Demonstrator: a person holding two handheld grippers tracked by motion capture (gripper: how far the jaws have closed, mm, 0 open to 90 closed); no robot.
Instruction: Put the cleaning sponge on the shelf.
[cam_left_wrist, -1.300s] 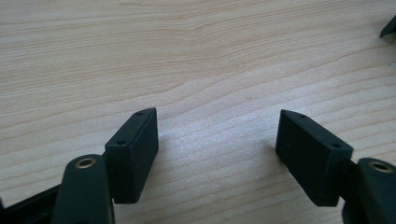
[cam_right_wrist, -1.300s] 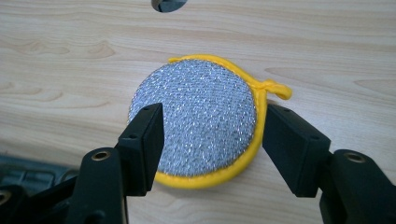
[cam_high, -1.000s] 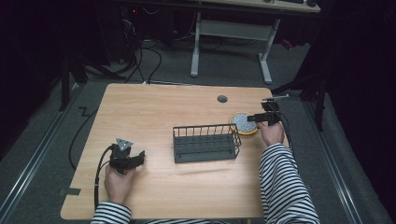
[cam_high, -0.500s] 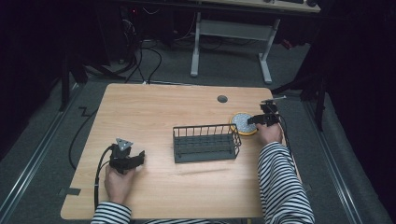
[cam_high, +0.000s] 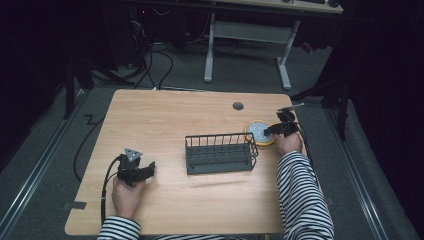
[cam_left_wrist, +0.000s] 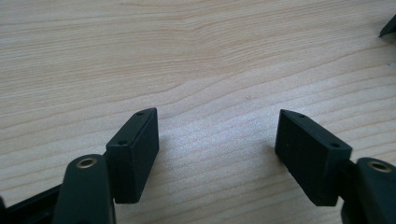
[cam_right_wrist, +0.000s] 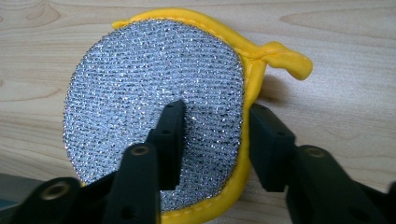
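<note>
A round scrubbing pad (cam_right_wrist: 140, 84), silver mesh with a yellow rim and loop, lies flat on the wooden table (cam_high: 165, 115) just right of a wire basket. My right gripper (cam_right_wrist: 215, 112) has just been closing. One pad presses on the mesh and the other sits against the yellow rim, so the scrubber's right edge is pinched between them. From above, the right gripper (cam_high: 272, 132) is at the scrubbing pad (cam_high: 257, 131). My left gripper (cam_left_wrist: 217, 126) rests low over bare wood at the front left (cam_high: 147, 167), open with nothing between its fingers.
The dark wire basket (cam_high: 220, 136) stands at the table's middle, between the two hands. A round cable hole (cam_high: 238, 106) is behind it. The scrubber lies near the table's right edge. A white desk frame (cam_high: 247, 30) stands on the floor beyond.
The right gripper has dipped slightly toward the scrubbing pad and its jaws have narrowed onto the pad's edge. The left hand and gripper have stayed put.
</note>
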